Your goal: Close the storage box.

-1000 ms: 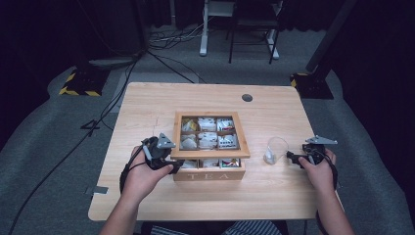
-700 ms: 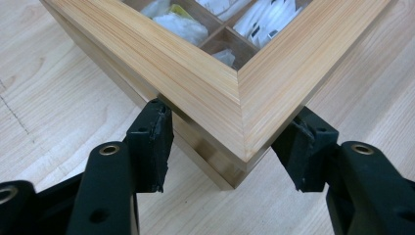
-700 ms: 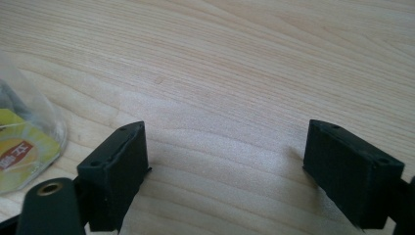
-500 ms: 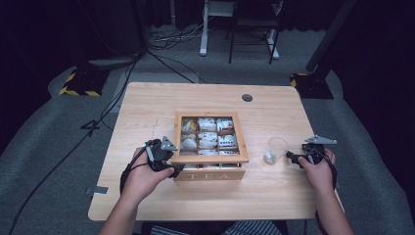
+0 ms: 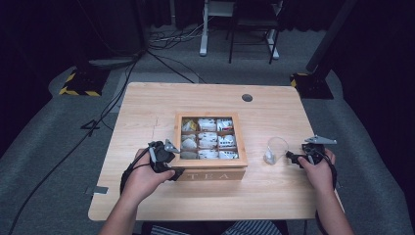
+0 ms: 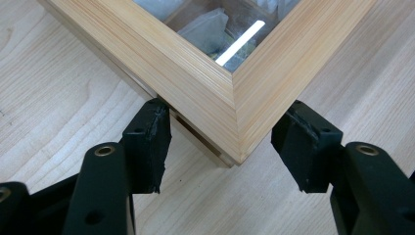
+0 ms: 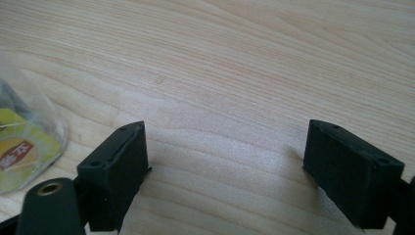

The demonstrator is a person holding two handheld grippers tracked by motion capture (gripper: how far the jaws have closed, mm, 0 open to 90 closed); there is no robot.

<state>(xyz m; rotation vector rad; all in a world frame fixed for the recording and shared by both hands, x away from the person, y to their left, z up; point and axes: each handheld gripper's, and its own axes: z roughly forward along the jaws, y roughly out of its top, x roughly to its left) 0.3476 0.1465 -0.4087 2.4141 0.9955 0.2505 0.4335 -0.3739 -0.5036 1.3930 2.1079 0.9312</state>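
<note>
My left tongs point(image 5: 169, 159) sit at the near left corner of the wooden tea box point(image 5: 210, 174), which stands in the middle of the tabletop point(image 5: 147, 103). In the left gripper view, that corner of the box point(image 6: 235, 98) pokes in between the two black pads point(image 6: 147, 142); the left one touches the box's side, the right one stands just off it. The jaws have just been opening, so they are apart and not clamping. Through the glass lid I see tea bags point(image 5: 208, 139) sorted in compartments. Further right, a clear glass point(image 5: 275, 149) with something yellow inside stands near the box. Just beside it are my right tongs point(image 5: 292, 157), held low over the tabletop, jaws wide apart with bare wood between them point(image 7: 225, 147) and the glass point(image 7: 24, 137) off to their left.
</note>
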